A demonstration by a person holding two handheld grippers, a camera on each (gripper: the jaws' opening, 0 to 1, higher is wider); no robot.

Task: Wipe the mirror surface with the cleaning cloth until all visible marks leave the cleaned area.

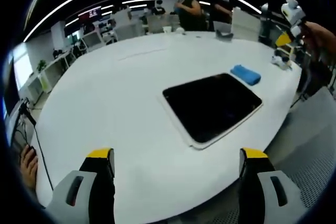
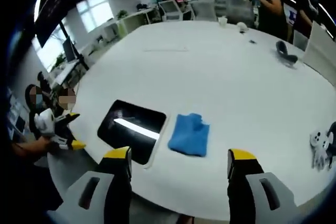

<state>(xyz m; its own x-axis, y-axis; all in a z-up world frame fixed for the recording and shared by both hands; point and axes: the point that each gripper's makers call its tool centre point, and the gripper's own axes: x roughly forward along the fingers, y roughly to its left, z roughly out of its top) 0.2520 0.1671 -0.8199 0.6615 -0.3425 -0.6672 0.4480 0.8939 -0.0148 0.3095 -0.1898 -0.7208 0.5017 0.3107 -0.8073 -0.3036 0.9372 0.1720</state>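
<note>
My left gripper (image 1: 177, 162) and right gripper (image 2: 180, 163) both gape wide, holding nothing. I see the blue cloth (image 2: 190, 135) just beside the mirror (image 2: 132, 130) on the white table (image 2: 220, 72).

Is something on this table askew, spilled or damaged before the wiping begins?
Nothing stands out. The mirror lies flat near the table edge, and the blue cleaning cloth lies slightly rumpled just beside it. No spill or crack is visible. Marks on the glass are too faint to judge. Both hand-held grippers are open and empty.
</note>
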